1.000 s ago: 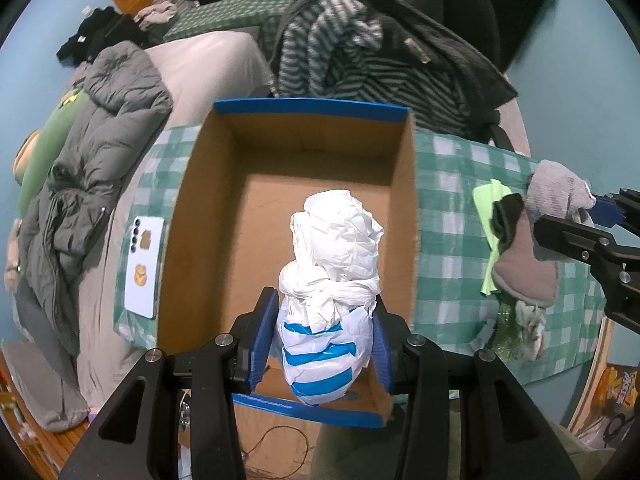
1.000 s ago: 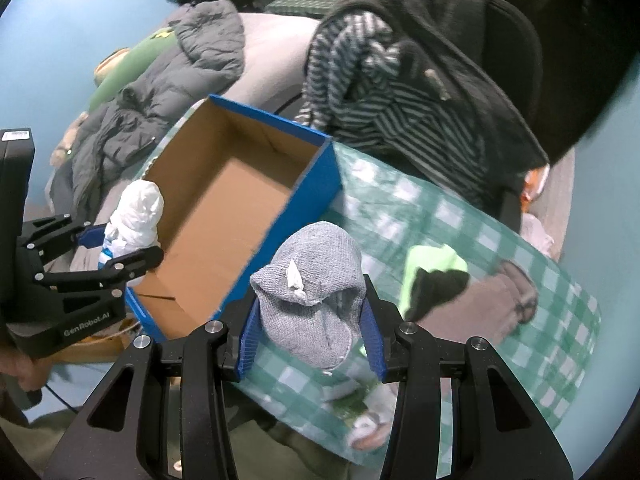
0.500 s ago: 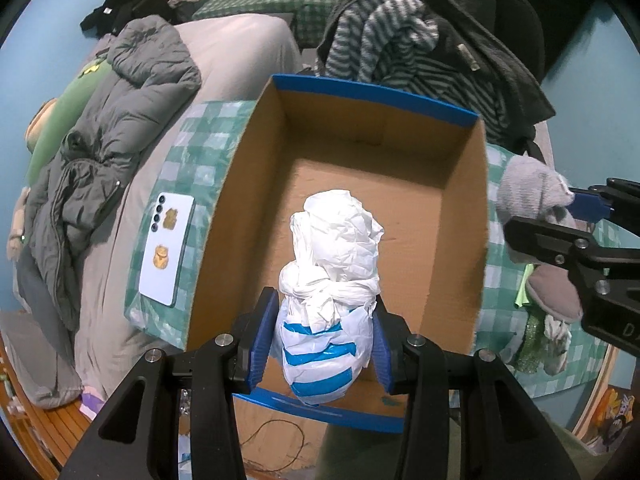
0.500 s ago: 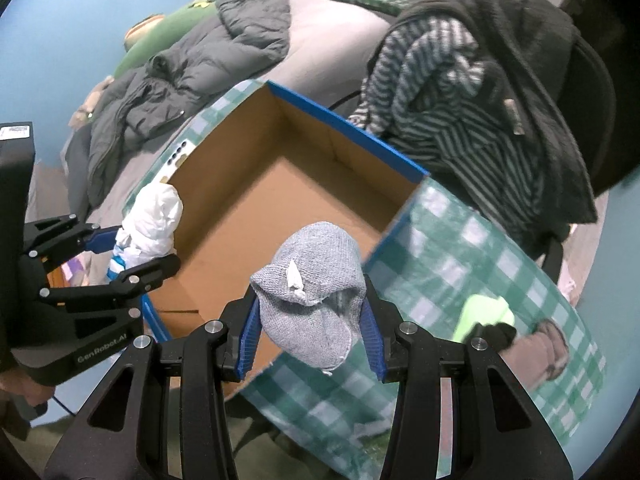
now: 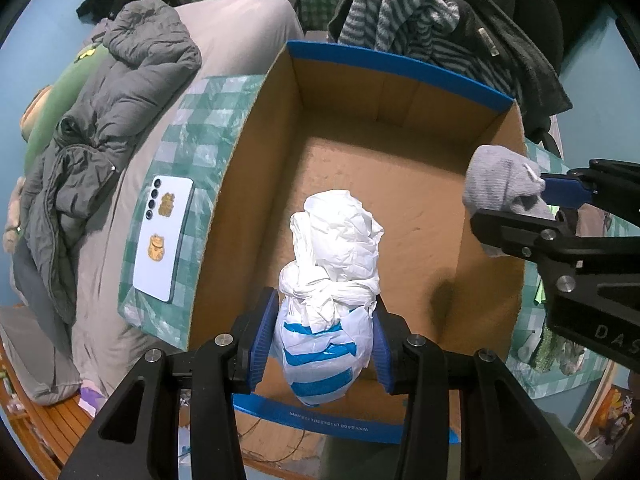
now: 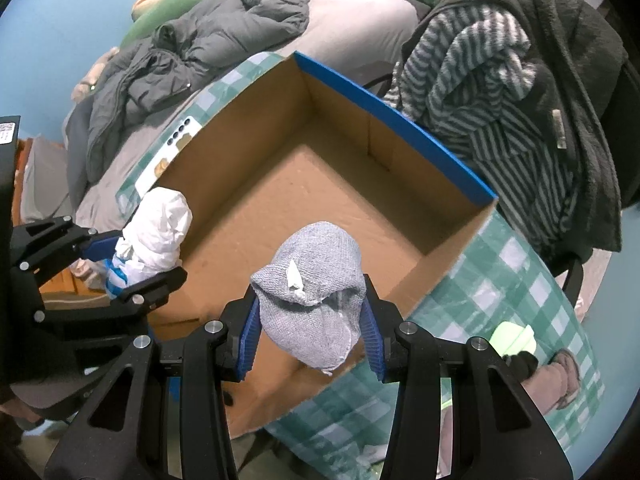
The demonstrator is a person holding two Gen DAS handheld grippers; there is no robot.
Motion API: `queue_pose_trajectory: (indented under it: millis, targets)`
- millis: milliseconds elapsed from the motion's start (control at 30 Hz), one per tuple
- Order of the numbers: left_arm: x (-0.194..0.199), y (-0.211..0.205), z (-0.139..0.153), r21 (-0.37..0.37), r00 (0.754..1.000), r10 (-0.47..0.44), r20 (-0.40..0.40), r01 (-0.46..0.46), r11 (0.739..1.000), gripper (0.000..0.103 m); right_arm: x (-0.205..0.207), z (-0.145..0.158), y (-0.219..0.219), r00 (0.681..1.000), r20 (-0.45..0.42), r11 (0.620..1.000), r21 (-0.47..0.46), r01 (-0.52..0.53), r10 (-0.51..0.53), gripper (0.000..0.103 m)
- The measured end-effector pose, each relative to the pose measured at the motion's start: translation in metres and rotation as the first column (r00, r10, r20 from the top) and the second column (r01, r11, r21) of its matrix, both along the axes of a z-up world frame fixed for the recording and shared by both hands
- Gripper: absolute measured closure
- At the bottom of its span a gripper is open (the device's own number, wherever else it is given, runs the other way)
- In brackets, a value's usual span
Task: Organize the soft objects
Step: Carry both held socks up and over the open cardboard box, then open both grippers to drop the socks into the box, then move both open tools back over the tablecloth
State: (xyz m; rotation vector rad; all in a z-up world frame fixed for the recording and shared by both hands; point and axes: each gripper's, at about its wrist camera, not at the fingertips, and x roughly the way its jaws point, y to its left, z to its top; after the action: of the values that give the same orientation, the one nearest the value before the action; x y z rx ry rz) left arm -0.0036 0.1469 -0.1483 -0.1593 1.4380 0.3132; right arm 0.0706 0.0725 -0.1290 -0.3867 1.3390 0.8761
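Hanging over the cardboard box (image 5: pixel 384 184) w/ both claws loaded. Left claw (image 5: pixel 324 344) is clamped on a knotted plastic bag (image 5: pixel 332 280), white w/ blue stripes, blue pads pressing on its lower half, knot and crumpled top sticking out beyond the tips. Bag sits above the box's near wall, over the bare brown floor. In the right wrist view the same bag (image 6: pixel 154 232) shows at the box's left corner, left claw (image 6: pixel 132 260) coming in from the left edge.

Right claw (image 6: pixel 310 328) grips a grey balled sock (image 6: pixel 310 292), pads tight on both sides, small white tag on its front. Sock hangs over the box's near rim, just inside. From the left wrist view the sock (image 5: pixel 500 184) shows at the box's right wall, right claw (image 5: pixel 532 212) reaching in from the right.

Box: blue outside, brown inside, nothing on its floor that I can see. It stands on a table w/ a green checked cloth (image 6: pixel 516 280). Left of the box on the cloth, a white phone (image 5: pixel 164 236) face down, two gold stickers. Right of the box, a lime-green item (image 6: pixel 514 338) and a brownish sock (image 6: pixel 560 376). Behind the box, a striped garment (image 6: pixel 480 80) draped under a dark fleece. Beyond the box's left side, a grey puffer jacket (image 5: pixel 100 136) on a bed.
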Motion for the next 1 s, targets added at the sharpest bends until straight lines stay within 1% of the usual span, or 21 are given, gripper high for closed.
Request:
queue_pose_trajectory:
  millis: [200, 300, 367, 433, 600, 767, 1000]
  targets:
    - [0.001, 0.003, -0.004, -0.001, 1.000, 0.000, -0.013, 0.000, 1.000, 0.055, 0.002, -0.006, 0.007, 1.000, -0.006, 1.000, -0.008, -0.002, 0.002, 0.058]
    - [0.001, 0.002, -0.003, 0.013, 1.000, -0.003, -0.016, 0.003, 1.000, 0.052, 0.004, -0.004, 0.007, 1.000, -0.002, 1.000, 0.003, 0.007, -0.007, 0.049]
    - [0.000, 0.003, -0.002, 0.017, 1.000, 0.000, -0.016, 0.000, 1.000, 0.045, 0.004, -0.003, 0.007, 1.000, 0.004, 1.000, 0.006, 0.008, -0.008, 0.040]
    - [0.000, 0.003, 0.000, 0.020, 1.000, 0.002, -0.010, -0.002, 1.000, 0.043, 0.004, -0.001, 0.007, 1.000, 0.018, 1.000, 0.002, 0.010, -0.010, 0.037]
    - [0.000, 0.002, 0.004, 0.015, 1.000, -0.004, -0.003, 0.004, 1.000, 0.042, 0.007, 0.004, 0.002, 0.999, 0.028, 1.000, 0.002, 0.029, -0.029, 0.036]
    - [0.002, -0.006, 0.015, 0.019, 1.000, -0.027, 0.014, 0.027, 0.999, 0.042, 0.008, 0.012, -0.007, 0.998, 0.033, 0.999, 0.005, 0.049, -0.049, 0.033]
    - [0.010, -0.024, 0.032, 0.018, 0.996, -0.073, 0.049, 0.072, 0.997, 0.041, 0.008, 0.023, -0.032, 0.995, 0.045, 0.996, 0.010, 0.089, -0.089, 0.032]
